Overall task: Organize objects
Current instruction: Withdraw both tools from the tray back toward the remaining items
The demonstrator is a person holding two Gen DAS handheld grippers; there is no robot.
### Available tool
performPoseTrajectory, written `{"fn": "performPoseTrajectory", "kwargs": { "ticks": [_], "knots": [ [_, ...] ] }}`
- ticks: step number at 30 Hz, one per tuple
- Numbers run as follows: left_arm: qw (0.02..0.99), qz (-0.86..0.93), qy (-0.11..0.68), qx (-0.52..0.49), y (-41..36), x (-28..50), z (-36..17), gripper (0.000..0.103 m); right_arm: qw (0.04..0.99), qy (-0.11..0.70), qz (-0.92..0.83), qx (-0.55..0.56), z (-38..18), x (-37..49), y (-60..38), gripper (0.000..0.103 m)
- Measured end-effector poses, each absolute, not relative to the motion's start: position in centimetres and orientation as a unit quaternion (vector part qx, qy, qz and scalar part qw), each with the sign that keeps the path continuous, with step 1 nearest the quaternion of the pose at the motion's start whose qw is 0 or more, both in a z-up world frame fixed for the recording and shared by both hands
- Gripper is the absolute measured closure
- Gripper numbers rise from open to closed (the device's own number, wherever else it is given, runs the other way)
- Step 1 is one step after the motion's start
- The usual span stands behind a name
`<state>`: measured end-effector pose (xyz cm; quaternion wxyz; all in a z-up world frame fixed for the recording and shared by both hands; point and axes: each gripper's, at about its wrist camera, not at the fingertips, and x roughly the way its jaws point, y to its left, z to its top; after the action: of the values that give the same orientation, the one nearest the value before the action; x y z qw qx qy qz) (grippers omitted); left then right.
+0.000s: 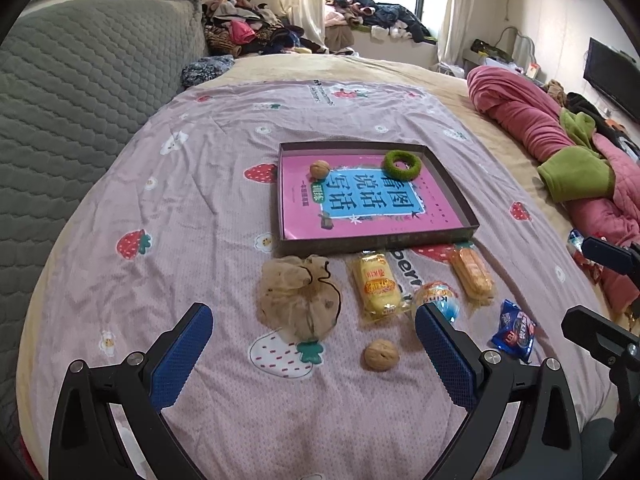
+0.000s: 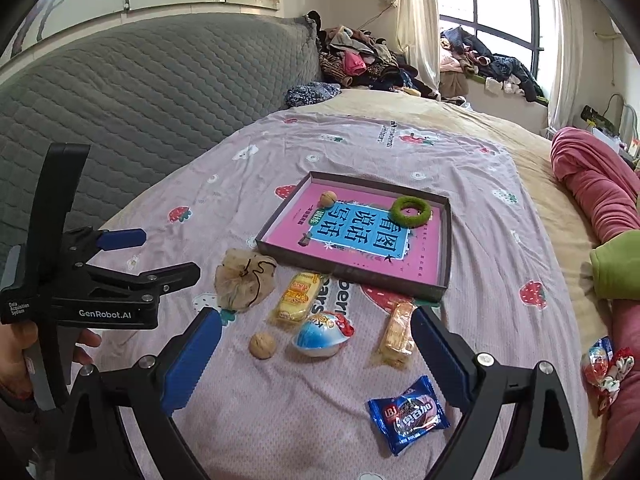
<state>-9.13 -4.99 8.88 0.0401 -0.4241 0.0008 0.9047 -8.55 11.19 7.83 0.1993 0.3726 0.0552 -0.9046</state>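
**On the bed: snacks laid out in front of a shallow box**

Across the pink strawberry-print sheet (image 1: pixel 192 208) on the bed sits a shallow dark box (image 1: pixel 448 184), lined with a pink and blue book cover. Inside it, at the far end, lie a walnut (image 1: pixel 320 169) and a green fuzzy ring (image 1: pixel 402 165), well apart from each other.

Just in front of the box's near wall, several things are spread on the sheet. From left to right in the left wrist view: a tan mesh drawstring pouch (image 1: pixel 298 300), a yellow wrapped cake (image 1: pixel 378 286), a egg-shaped wrapped sweet (image 2: pixel 322 334) in blue, white and red, and an orange wrapped wafer (image 1: pixel 472 272). A second walnut (image 1: pixel 381 355) lies nearer the cameras, between the pouch and the cake. A blue cookie packet (image 2: pixel 408 414) rests nearest of all, off to the right.

The left gripper (image 1: pixel 314 354) hovers low over the sheet, its blue-padded fingers (image 1: pixel 182 356) spread wide and holding nothing; the near walnut lies between them in its view. The right gripper (image 2: pixel 316 360) also has its fingers spread wide and empty, with the egg-shaped sweet and wafer just ahead. A hand (image 2: pixel 24 354) grips the left tool's handle at the edge of the right wrist view.
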Motion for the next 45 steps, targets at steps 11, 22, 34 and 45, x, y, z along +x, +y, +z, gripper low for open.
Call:
{"fn": "performPoseTrajectory", "kwargs": {
  "ticks": [11, 22, 34, 45],
  "knots": [
    [0.038, 0.905, 0.003, -0.424, -5.1, -7.9, 7.8, 0.002, 0.205, 0.065, -0.9, 0.379, 5.5, -7.3, 10.6, 0.007],
    [0.033, 0.898, -0.004, -0.439, -5.2, -7.0, 5.1, 0.002, 0.195, 0.052, -0.893, 0.402, 2.1, -6.9, 10.9, 0.007],
    [0.03, 0.89, -0.004, -0.454, -5.1, -6.5, 1.5, 0.002, 0.184, 0.05, -0.89, 0.413, -0.9, -6.7, 10.4, 0.007],
    [0.034, 0.902, -0.001, -0.431, -5.0, -6.3, -0.6, 0.002, 0.159, 0.041, -0.904, 0.395, -2.7, -7.3, 9.9, 0.007]
  ]
}}
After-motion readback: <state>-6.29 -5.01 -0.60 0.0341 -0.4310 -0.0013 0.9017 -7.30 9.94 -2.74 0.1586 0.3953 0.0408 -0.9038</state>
